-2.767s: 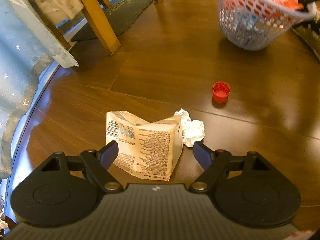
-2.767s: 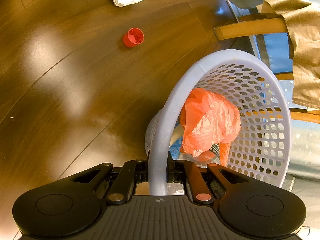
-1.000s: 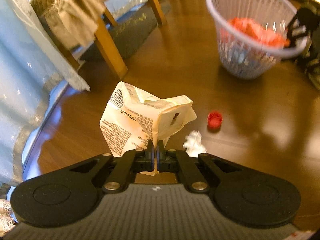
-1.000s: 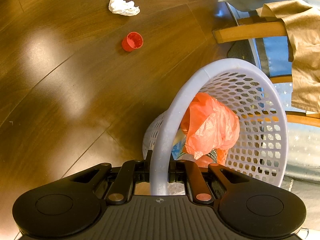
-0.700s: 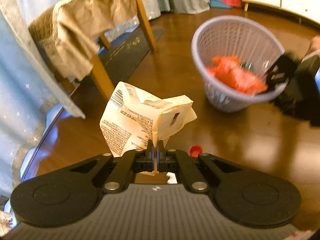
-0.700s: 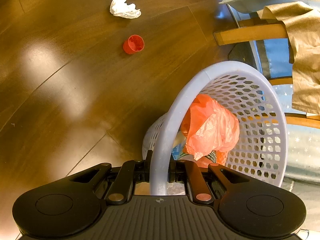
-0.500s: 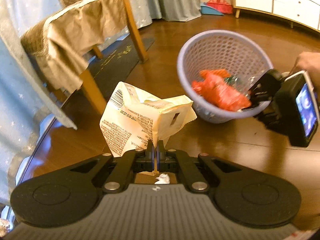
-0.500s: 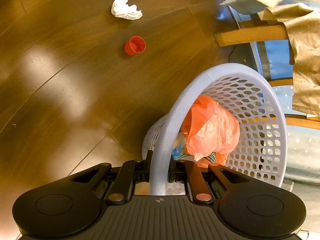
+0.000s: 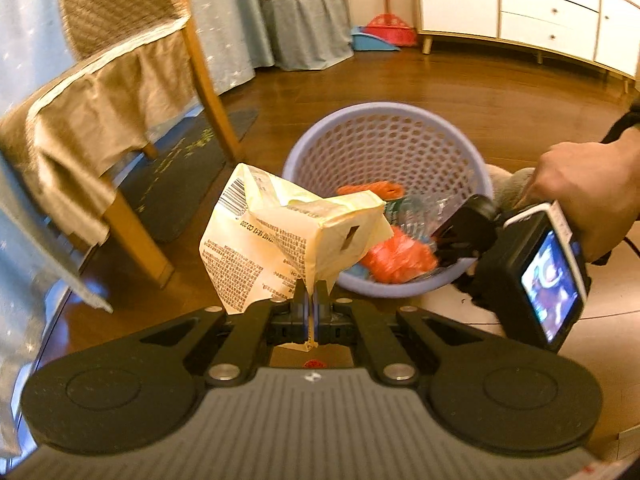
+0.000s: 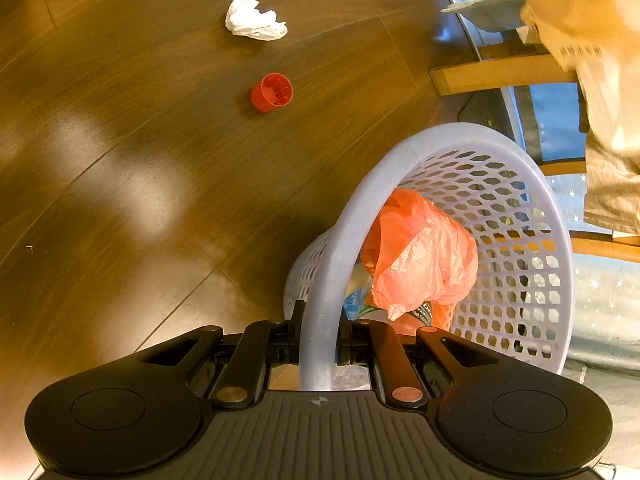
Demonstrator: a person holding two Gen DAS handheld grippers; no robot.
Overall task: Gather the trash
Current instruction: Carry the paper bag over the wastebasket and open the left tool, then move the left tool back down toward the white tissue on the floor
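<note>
Carton (image 9: 280, 236): light, crumpled, soft; left gripper (image 9: 310, 300) pinches its thin bottom edge.
Basket (image 10: 320, 288): light; right gripper (image 10: 320, 340) clamps its near rim.

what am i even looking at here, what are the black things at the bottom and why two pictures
There is no robot here. A person holds a hand tool in each hand, each with tongs and a camera looking along them, so the two pictures show the same moment from each tool. The black shapes are the tools' own bodies.

In the left tool's picture, the left tongs are shut on a crumpled paper carton, raised near a lilac basket. The person's hand holds the other tool.

In the right tool's picture, the right tongs pinch the basket's rim, tilting it. An orange plastic bag lies inside. A white paper wad and red cap lie on the wooden floor.
</note>
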